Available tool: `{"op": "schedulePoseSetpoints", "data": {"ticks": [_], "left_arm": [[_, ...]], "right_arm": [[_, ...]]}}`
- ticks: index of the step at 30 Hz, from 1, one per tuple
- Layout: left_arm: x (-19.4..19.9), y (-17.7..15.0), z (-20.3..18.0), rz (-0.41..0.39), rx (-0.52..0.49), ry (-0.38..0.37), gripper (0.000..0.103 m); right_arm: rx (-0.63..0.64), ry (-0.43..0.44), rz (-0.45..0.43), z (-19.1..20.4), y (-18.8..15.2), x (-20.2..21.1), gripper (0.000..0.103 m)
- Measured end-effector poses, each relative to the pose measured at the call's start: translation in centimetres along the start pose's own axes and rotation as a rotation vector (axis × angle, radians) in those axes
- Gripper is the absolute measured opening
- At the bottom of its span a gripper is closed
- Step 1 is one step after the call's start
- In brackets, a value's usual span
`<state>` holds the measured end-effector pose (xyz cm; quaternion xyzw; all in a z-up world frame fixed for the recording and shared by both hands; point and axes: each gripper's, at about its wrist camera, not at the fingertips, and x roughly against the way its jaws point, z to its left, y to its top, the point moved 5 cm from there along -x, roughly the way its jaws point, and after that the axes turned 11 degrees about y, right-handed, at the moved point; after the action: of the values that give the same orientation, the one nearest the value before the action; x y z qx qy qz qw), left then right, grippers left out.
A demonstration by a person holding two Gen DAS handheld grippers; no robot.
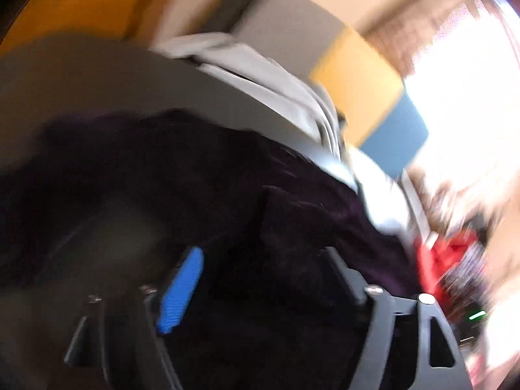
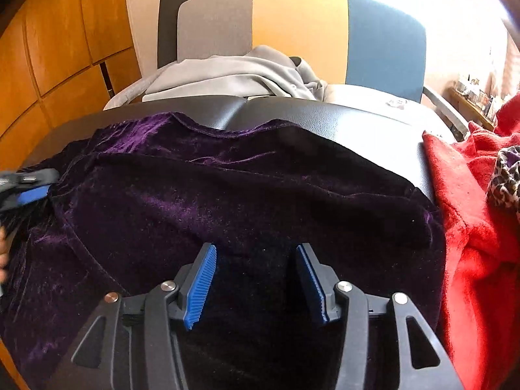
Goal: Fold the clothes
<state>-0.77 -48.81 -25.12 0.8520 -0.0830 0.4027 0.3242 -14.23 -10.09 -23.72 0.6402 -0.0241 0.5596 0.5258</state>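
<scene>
right wrist view: plain purple velvet garment (image 2: 227, 195), no legible writing.

Ahead of the right gripper (image 2: 256, 287), bare black table (image 2: 357, 123) past the velvet (image 2: 195, 195); red cloth (image 2: 464, 227) crowds its right, grey clothes (image 2: 234, 74) beyond.

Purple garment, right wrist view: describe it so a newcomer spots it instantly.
Start at the black padded surface before the grey, yellow and blue chair back. The purple velvet garment is spread across it. Unlike the fuzzy red fabric beside it, it is dark and shiny.
</scene>
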Motion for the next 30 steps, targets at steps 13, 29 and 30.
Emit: {"op": "schedulePoseSetpoints", "data": {"ticks": [13,29,30], "left_arm": [[12.7,-2.5,23.8,-0.088,0.682,-0.037,0.093],[6.9,0.9,25.2,0.054,1.022,0.012,0.011],[6.8,1.1,25.3,0.059,1.049,0.005,0.011]], "right_arm": [[0.011,-0.027,0.002,0.0,0.2,-0.2,0.059],[-0.006,-0.008,-0.004,-0.1,0.2,-0.2,0.061],[-0.008,-0.006,-0.004,-0.2,0.2,-0.1,0.061]]}}
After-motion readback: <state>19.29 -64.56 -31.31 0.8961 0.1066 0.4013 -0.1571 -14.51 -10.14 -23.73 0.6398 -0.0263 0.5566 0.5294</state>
